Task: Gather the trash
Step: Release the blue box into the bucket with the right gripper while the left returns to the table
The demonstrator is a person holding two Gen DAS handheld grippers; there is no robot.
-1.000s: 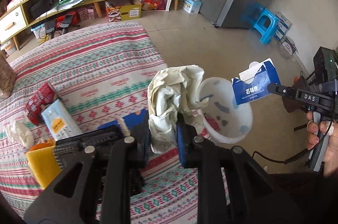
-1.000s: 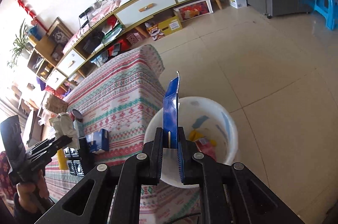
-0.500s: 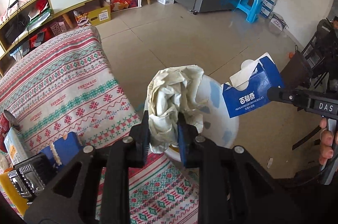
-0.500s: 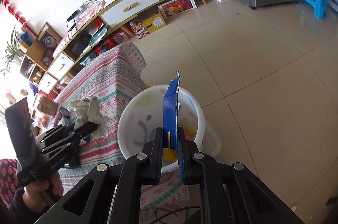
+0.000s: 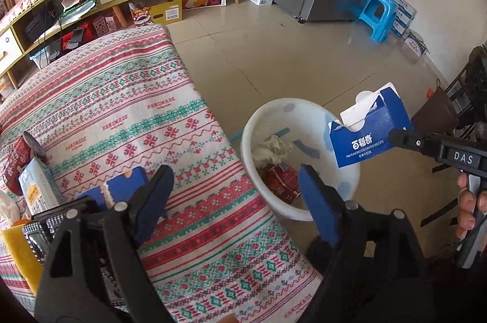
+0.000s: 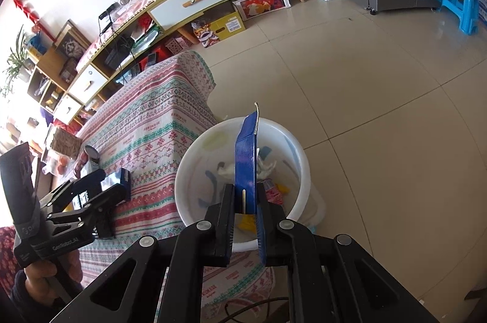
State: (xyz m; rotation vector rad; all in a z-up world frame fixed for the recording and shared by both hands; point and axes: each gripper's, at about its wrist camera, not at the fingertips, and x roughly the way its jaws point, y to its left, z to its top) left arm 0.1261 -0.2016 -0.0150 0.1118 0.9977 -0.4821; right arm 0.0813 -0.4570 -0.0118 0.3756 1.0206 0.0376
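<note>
A white trash bucket stands on the floor beside the table; it also shows in the right wrist view. A crumpled cream paper wad lies inside it on red wrappers. My left gripper is open and empty, above the table edge and the bucket's near rim. My right gripper is shut on a flattened blue biscuit box, held upright over the bucket; the box also shows in the left wrist view.
The table has a striped patterned cloth. On it lie a blue packet, a red can, a light blue pack, a black device and a yellow sponge. A blue stool and fridge stand behind.
My left gripper opened and the paper wad dropped into the bucket. The right gripper stayed shut on the blue box over the bucket.
</note>
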